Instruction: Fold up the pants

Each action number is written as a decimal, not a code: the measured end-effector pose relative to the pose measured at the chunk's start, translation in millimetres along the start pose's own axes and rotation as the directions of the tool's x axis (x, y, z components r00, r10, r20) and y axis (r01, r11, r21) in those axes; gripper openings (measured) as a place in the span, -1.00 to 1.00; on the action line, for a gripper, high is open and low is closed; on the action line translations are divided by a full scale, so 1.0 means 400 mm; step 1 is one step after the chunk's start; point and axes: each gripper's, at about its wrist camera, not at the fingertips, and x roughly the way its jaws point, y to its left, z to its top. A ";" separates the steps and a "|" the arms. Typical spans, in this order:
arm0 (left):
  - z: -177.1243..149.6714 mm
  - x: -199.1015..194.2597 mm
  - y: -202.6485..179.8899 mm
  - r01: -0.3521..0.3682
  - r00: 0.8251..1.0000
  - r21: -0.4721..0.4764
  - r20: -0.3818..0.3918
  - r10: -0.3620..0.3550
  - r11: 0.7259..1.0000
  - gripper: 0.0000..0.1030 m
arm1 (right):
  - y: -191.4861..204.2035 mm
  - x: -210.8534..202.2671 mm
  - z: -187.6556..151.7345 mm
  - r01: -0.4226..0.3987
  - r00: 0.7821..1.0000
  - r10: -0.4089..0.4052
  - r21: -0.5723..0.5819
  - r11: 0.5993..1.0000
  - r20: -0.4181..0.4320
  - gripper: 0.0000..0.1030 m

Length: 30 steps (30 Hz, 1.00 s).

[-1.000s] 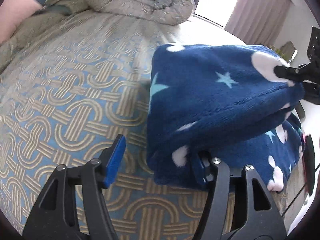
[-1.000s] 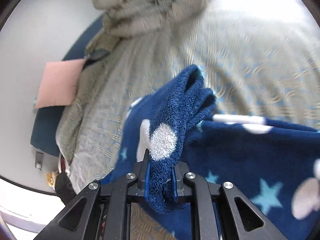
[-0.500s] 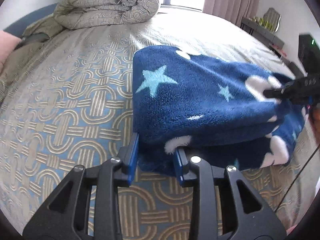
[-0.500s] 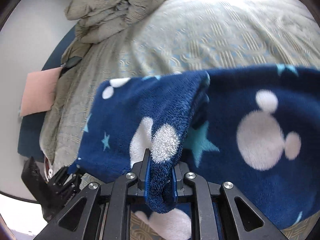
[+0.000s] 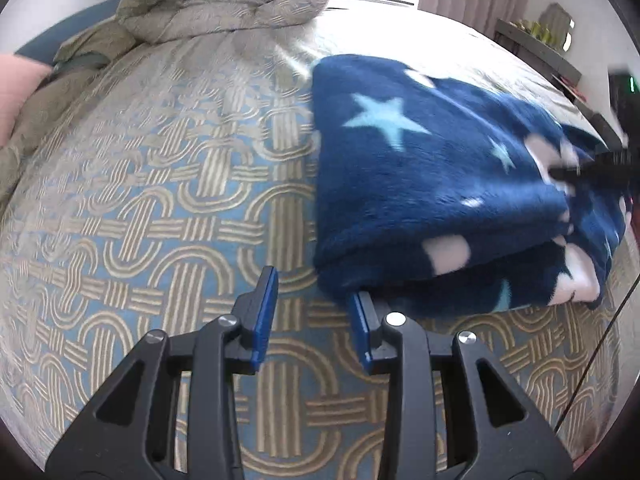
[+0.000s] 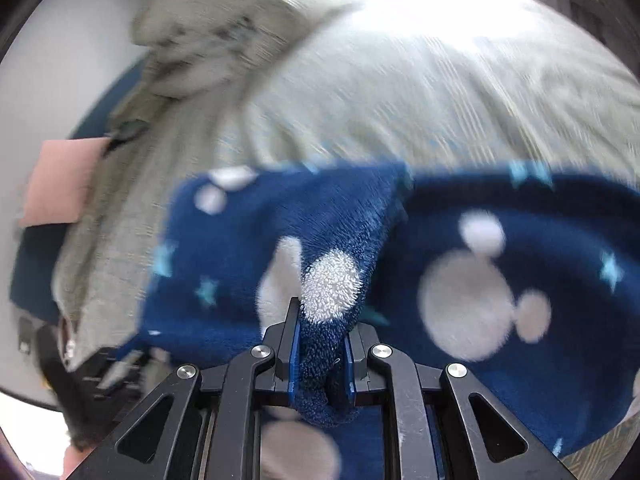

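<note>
The pants [image 5: 432, 184] are navy fleece with white dots and pale blue stars, lying folded over on the patterned bedspread [image 5: 140, 208]. My left gripper [image 5: 314, 312] is open and empty, just in front of the fold's near left corner, its right finger touching the edge. My right gripper [image 6: 320, 354] is shut on a bunched edge of the pants [image 6: 328, 280] and holds it over the lower layer. The right gripper also shows in the left wrist view [image 5: 592, 168] at the fold's far right, blurred.
A rolled grey-beige duvet [image 5: 232, 4] lies at the head of the bed. A pink pillow [image 6: 60, 184] sits at the left edge. A shelf [image 5: 540, 48] and curtains stand beyond the bed's right side.
My left gripper has let go of the pants' corner and opened, drawing back slightly. My right gripper, still holding its edge, has shifted, and its view is blurred with motion.
</note>
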 end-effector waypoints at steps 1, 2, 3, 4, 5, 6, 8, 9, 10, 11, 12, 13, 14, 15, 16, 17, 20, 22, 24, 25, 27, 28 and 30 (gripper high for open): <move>-0.002 0.000 0.008 0.000 1.000 -0.012 -0.003 0.000 1.000 -0.29 | -0.014 0.009 -0.005 -0.017 1.000 0.018 0.022 1.000 -0.011 -0.63; -0.004 -0.001 0.016 0.000 1.000 -0.022 -0.005 0.000 1.000 -0.29 | -0.031 0.014 -0.011 -0.049 0.999 0.049 0.054 0.997 -0.007 -0.63; -0.008 -0.003 0.026 -0.014 1.000 -0.033 -0.004 0.014 0.999 -0.30 | -0.036 0.011 -0.012 -0.061 0.998 0.061 0.064 0.996 0.000 -0.62; -0.011 -0.003 0.035 -0.056 0.998 -0.040 -0.002 0.056 0.998 -0.35 | -0.036 0.007 -0.010 -0.062 0.998 0.062 0.063 0.996 0.003 -0.62; -0.013 -0.001 0.048 -0.107 0.994 -0.048 -0.003 0.107 0.993 -0.37 | -0.034 0.006 -0.008 -0.053 0.999 0.053 0.059 0.997 0.006 -0.62; -0.015 0.003 0.071 -0.121 0.993 -0.073 -0.017 0.120 0.990 -0.37 | -0.030 0.005 -0.007 -0.041 0.999 0.040 0.049 0.998 0.008 -0.62; -0.020 -0.005 0.111 -0.061 0.998 -0.152 -0.025 0.058 0.986 -0.37 | -0.017 0.003 -0.005 -0.015 1.000 0.014 0.019 1.000 0.009 -0.59; -0.022 -0.017 0.127 -0.026 1.000 -0.188 -0.015 0.024 0.982 -0.37 | -0.012 0.002 -0.004 -0.009 1.000 0.009 0.010 1.000 0.009 -0.51; -0.022 -0.024 0.131 -0.018 1.000 -0.193 -0.008 0.017 0.981 -0.37 | -0.007 -0.002 -0.005 -0.002 1.000 0.001 0.004 1.000 0.012 -0.44; -0.022 -0.032 0.129 -0.016 1.000 -0.187 -0.002 0.016 0.982 -0.37 | -0.005 -0.006 -0.007 0.006 1.000 -0.006 0.002 1.000 0.012 -0.37; -0.018 -0.039 0.122 -0.017 1.000 -0.170 0.001 0.018 0.985 -0.37 | -0.002 -0.011 -0.008 0.014 1.000 -0.014 0.005 1.000 0.007 -0.18; -0.015 -0.044 0.112 -0.015 1.000 -0.154 0.004 0.016 0.988 -0.37 | -0.008 -0.020 -0.011 0.020 1.000 -0.020 0.011 1.000 0.003 -0.09; -0.009 -0.050 0.099 -0.010 1.000 -0.135 0.009 0.011 0.991 -0.37 | -0.017 -0.031 -0.011 0.021 1.000 -0.021 0.022 1.000 0.008 0.02; 0.001 -0.054 0.081 -0.002 1.000 -0.111 0.017 0.004 0.994 -0.37 | -0.027 -0.042 -0.015 0.021 1.000 -0.021 0.031 0.999 0.017 0.04; 0.010 -0.059 0.065 0.004 1.000 -0.092 0.024 -0.001 0.996 -0.37 | -0.043 -0.061 -0.022 0.021 0.999 -0.022 0.048 0.999 0.030 0.06; 0.022 -0.065 0.035 0.012 0.999 -0.062 0.035 -0.010 0.998 -0.36 | -0.054 -0.072 -0.025 0.018 0.999 -0.020 0.061 0.998 0.038 0.06; 0.052 -0.068 -0.025 0.029 0.998 0.001 0.053 -0.029 1.000 -0.31 | -0.100 -0.112 -0.046 0.028 0.997 -0.035 0.105 0.994 0.065 0.08; 0.077 -0.066 -0.071 0.041 0.997 0.050 0.065 -0.044 0.998 -0.30 | -0.134 -0.137 -0.064 0.062 0.994 -0.072 0.126 0.990 0.081 0.08; 0.102 -0.063 -0.116 0.054 0.995 0.097 0.073 -0.062 0.994 -0.29 | -0.168 -0.158 -0.086 0.086 0.991 -0.100 0.149 0.985 0.090 0.08; 0.115 -0.060 -0.135 0.060 0.995 0.116 0.075 -0.069 0.991 -0.27 | -0.179 -0.164 -0.091 0.093 0.990 -0.108 0.158 0.983 0.092 0.09; 0.136 -0.050 -0.181 0.075 0.993 0.150 0.076 -0.087 0.986 -0.18 | -0.207 -0.179 -0.110 0.122 0.985 -0.141 0.181 0.976 0.097 0.09; 0.145 -0.047 -0.189 0.080 0.993 0.154 0.075 -0.093 0.985 -0.10 | -0.222 -0.189 -0.124 0.145 0.981 -0.167 0.191 0.971 0.100 0.09; 0.156 -0.020 -0.209 0.099 0.992 0.159 0.062 -0.110 0.982 0.03 | -0.230 -0.201 -0.138 0.179 0.974 -0.202 0.194 0.965 0.105 0.09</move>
